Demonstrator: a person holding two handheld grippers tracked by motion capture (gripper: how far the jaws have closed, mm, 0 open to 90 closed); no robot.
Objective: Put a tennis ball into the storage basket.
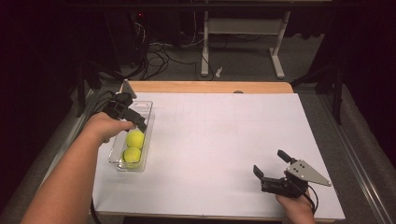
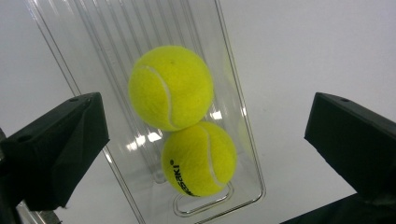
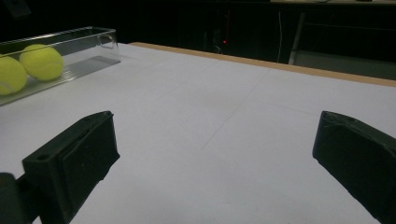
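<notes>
Stretching across the high view, a white sheet covers the tabletop (image 1: 219, 154), with a strip of bare wood showing along its far edge. Around it the room is dark; on the grey floor beyond lie tangled cables (image 1: 156, 58) and the white legs of another table frame (image 1: 243, 32).

At the left edge of the sheet sits a clear plastic tray (image 1: 145, 108), long and narrow, with a ribbed floor and a handle cut-out at its near end. Two tennis balls (image 1: 134, 147) lie in its near half, bright yellow-green with pale seams, touching each other; the nearer ball carries dark printed lettering. The far half of the tray holds nothing.

Over the tray's middle hovers the left claw (image 1: 140, 122), held by the person's left hand (image 1: 105, 126), with the forearm coming in from the bottom left. In the left gripper view its jaws stand wide apart, one to each side of the tray, with both balls between them and below; they touch neither ball.

Well to the right, near the front edge of the tabletop, the right claw (image 1: 271, 164) is held low over the bare sheet, its grey plate on top. Its jaws are spread wide and grip nothing.
</notes>
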